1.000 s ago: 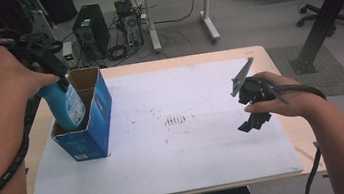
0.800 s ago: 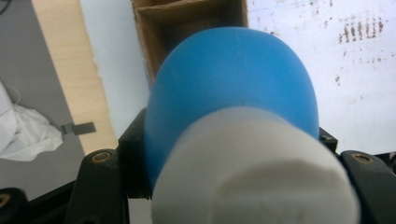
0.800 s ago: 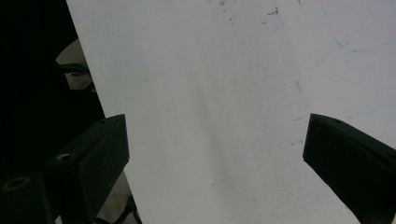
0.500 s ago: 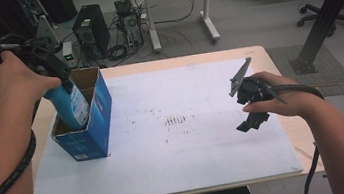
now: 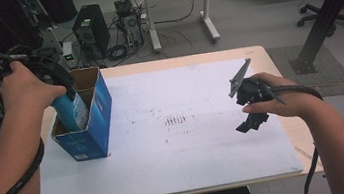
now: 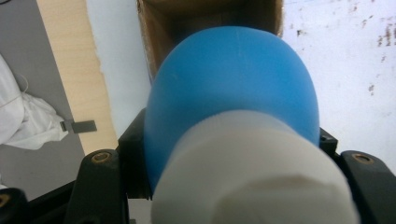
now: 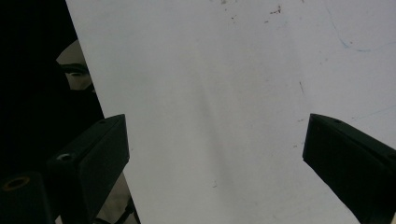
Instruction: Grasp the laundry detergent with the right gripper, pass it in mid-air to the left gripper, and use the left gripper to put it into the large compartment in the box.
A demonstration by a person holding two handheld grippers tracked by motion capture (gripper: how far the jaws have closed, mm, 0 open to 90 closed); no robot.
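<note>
White board covers most of the table (image 5: 179, 166), and it lies under both tools. Blue cardboard, the open-topped box (image 5: 95, 132) stands directly beneath the left gripper (image 5: 60, 84), its mouth facing up at the jaws. Held in those jaws is the blue bottle (image 5: 72, 111) with a white cap (image 6: 252, 177): the jaws are clamped on it near the cap, the body hangs below them, and its lower part is already inside the box, close to the wall nearest the hand.

Off to the far side, well apart from the box, the right gripper (image 5: 248, 112) hangs above bare board with its jaws spread wide and nothing between them.

The step in hand looks like lowering the bottle into the box. To do it well, I would keep the bottle upright, sink it straight so it does not catch the cardboard rim, and loosen the grip only once the base feels seated.
</note>
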